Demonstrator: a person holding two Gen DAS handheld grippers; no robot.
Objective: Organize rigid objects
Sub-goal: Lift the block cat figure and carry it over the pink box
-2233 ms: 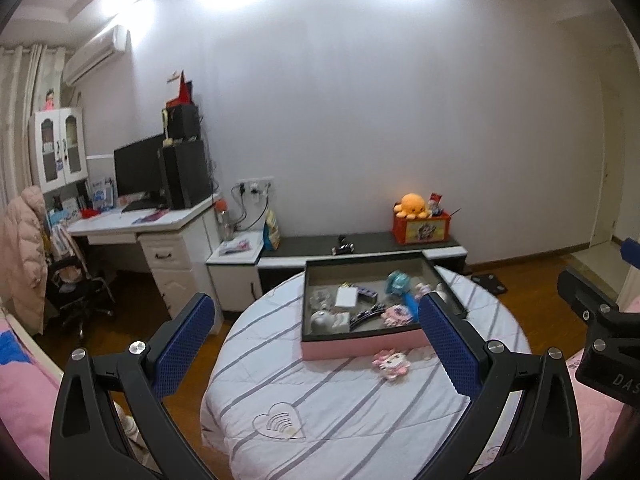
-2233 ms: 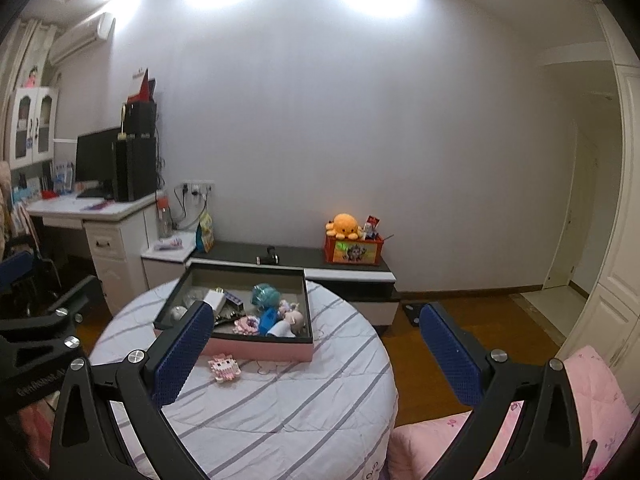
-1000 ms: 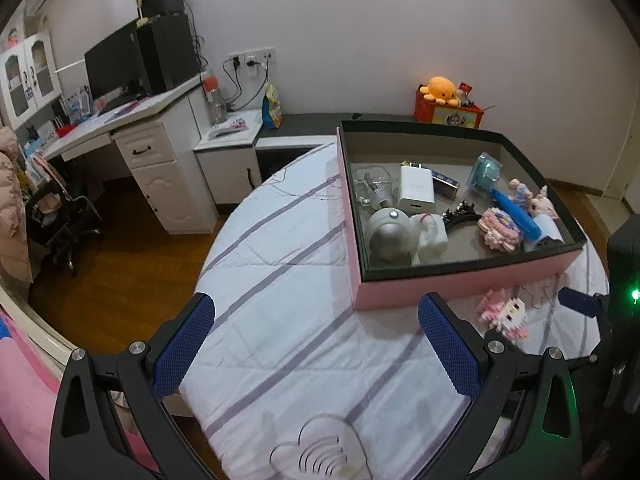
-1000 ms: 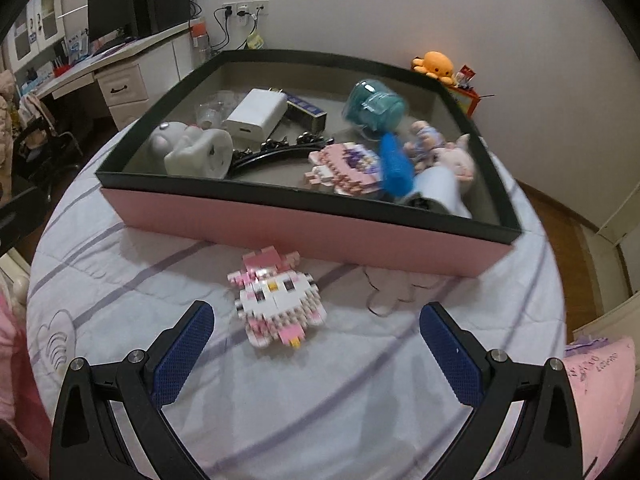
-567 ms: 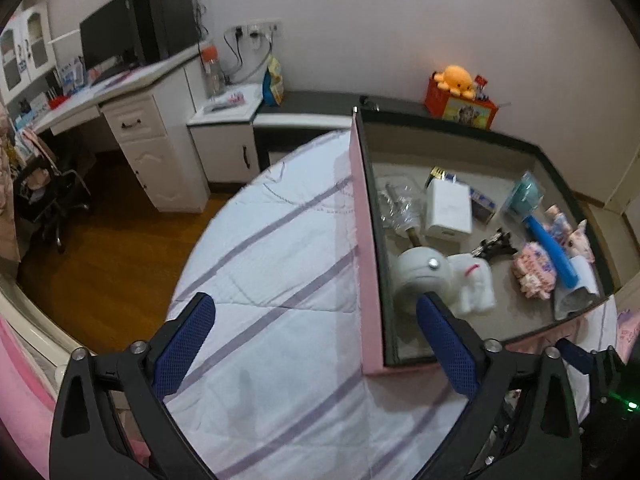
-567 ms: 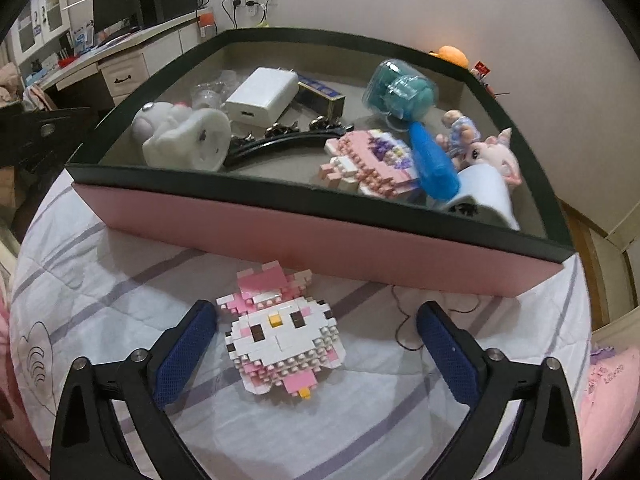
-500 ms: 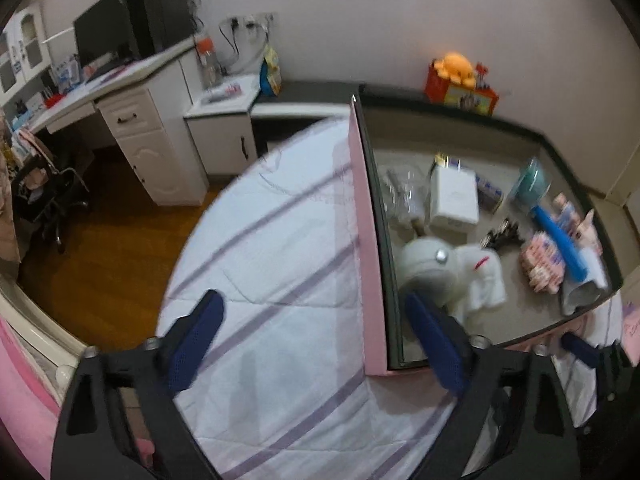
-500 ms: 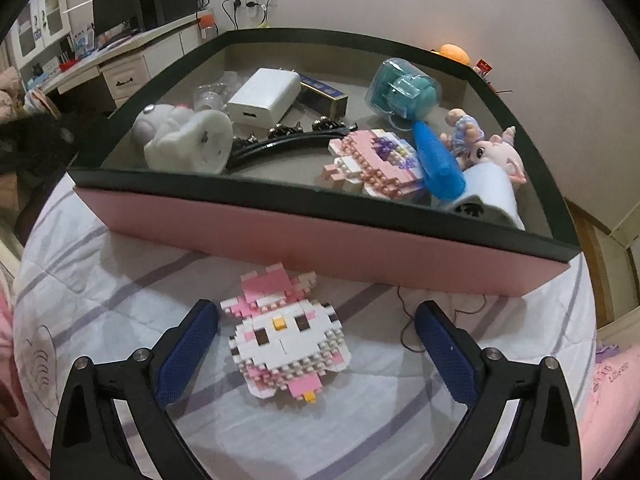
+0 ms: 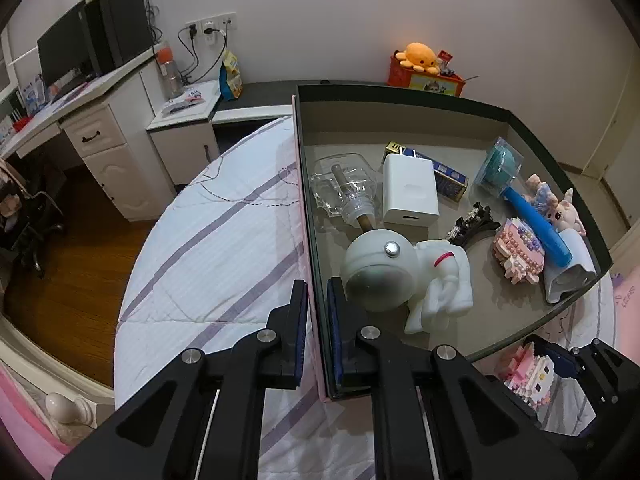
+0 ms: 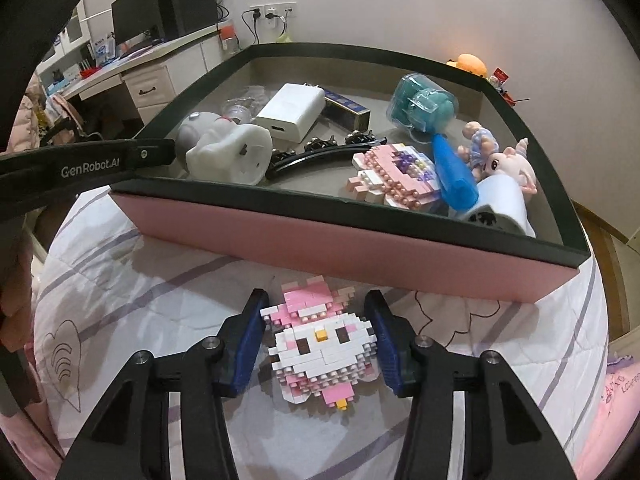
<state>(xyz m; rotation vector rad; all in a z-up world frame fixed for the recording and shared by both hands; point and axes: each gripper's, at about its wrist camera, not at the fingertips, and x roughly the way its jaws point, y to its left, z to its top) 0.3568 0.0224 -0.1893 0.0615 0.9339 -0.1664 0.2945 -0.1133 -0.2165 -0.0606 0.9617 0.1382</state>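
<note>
A shallow box (image 9: 400,94), pink outside and dark green inside, lies on the round table. My left gripper (image 9: 317,312) is shut on its left wall near the front corner, one finger outside and one inside. In front of the box's pink wall (image 10: 320,240) a pink-and-white brick figure (image 10: 320,344) lies flat on the cloth. My right gripper (image 10: 318,340) straddles it, jaws closing, and both blue pads (image 10: 250,340) touch its sides. The same figure (image 9: 528,372) also shows at the lower right of the left wrist view.
The box holds a white astronaut (image 9: 400,276), a charger (image 9: 408,196), a glass bottle (image 9: 344,188), a teal cased item (image 9: 500,160), a hair clip, another brick figure (image 9: 520,256) and small dolls. The striped cloth (image 9: 208,240) drops to wooden floor at left; a desk (image 9: 100,120) stands beyond.
My left gripper moved in to the box's left wall and shut on it. My right gripper's jaws narrowed from wide open until they reached the brick figure's sides.
</note>
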